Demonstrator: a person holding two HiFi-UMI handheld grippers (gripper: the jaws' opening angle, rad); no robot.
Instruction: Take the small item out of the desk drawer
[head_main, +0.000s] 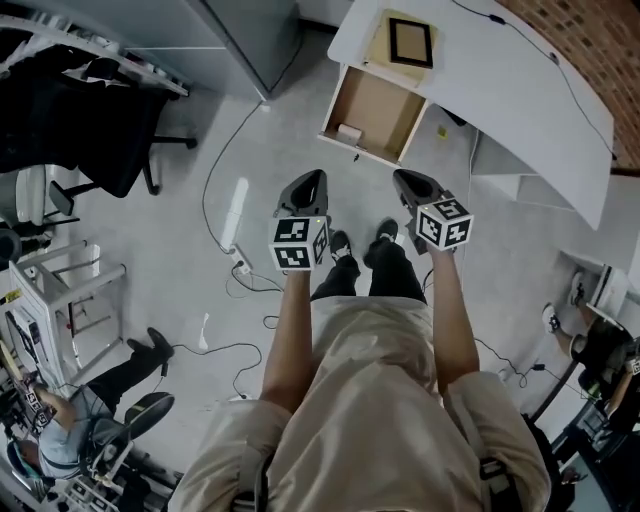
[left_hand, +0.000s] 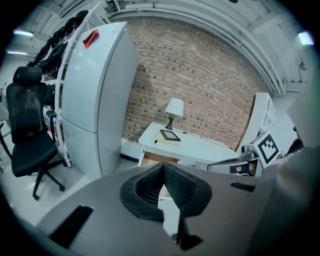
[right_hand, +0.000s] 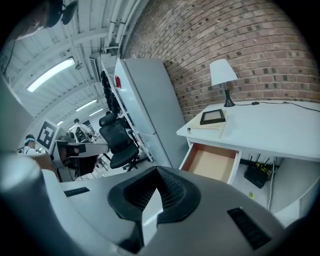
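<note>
The small white item (head_main: 349, 132) lies in the open drawer (head_main: 380, 100) below the tabletop (head_main: 500, 90), near the drawer's front. The left gripper (head_main: 312, 180) and right gripper (head_main: 404, 180) hover well apart from it, fingers clenched on nothing. The red label (left_hand: 91, 37) on the fridge (left_hand: 100, 100) is too small to read.

In the head view the small item (head_main: 349, 132) in the drawer (head_main: 378, 105) is only a pale block, too small to tell what it is; the desk (head_main: 500, 90) is cut off by the upper edge; in the left gripper view the body of the left gripper (left_hand: 163, 166) covers nearly all the drawer; in the right gripper view the drawer's own walls hide part of its floor, and the item is not to be made out there.
</note>
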